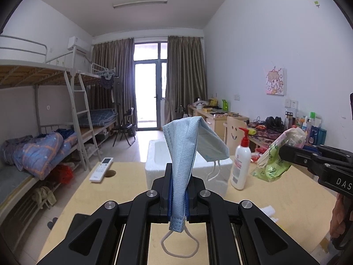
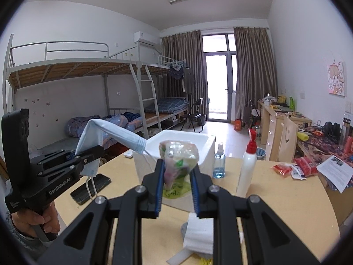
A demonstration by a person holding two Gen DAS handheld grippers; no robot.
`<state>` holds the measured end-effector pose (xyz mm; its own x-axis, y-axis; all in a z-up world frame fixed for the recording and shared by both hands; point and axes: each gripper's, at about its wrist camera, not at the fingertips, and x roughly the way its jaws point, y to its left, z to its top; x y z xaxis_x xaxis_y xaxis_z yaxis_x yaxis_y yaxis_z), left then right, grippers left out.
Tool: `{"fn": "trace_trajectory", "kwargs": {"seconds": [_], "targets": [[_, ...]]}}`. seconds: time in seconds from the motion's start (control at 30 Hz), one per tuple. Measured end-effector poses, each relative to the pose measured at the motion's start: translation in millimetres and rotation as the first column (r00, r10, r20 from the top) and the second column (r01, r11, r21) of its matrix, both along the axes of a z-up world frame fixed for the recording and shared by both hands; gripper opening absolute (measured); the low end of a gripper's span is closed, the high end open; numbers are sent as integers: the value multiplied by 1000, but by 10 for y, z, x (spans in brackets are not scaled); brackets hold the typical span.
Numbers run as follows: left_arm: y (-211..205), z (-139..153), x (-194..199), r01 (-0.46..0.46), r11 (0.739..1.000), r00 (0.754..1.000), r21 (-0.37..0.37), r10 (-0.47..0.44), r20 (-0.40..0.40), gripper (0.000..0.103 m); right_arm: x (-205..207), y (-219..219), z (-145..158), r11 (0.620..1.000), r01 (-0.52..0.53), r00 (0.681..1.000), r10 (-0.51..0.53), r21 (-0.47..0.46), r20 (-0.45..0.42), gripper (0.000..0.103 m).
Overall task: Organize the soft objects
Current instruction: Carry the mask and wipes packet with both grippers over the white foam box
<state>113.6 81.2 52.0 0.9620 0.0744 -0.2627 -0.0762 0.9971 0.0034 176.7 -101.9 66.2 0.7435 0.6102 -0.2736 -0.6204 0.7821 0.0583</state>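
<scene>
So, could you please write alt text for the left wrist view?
The left gripper is shut on a blue face mask held upright above a wooden table. Behind it stands a white foam box; to the right, a lotion pump bottle and the right gripper holding a green plastic packet.

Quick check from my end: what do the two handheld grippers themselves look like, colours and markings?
Both are matte black linkage frames with silver pivot bolts and blue ribbed finger pads. The left gripper carries white "GenRobot.AI" lettering and an upright black block behind; the right gripper shows white letters "DAS". A bare hand grips the left handle.
</scene>
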Motion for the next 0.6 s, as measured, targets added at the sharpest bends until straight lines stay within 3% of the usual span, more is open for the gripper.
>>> {"fn": "trace_trajectory", "kwargs": {"seconds": [0.6], "targets": [[106,149,355,17,1000,1000,-13,-17,-9,9,286,197,125,1000,-11,1000,11,-20,-17,26]]}}
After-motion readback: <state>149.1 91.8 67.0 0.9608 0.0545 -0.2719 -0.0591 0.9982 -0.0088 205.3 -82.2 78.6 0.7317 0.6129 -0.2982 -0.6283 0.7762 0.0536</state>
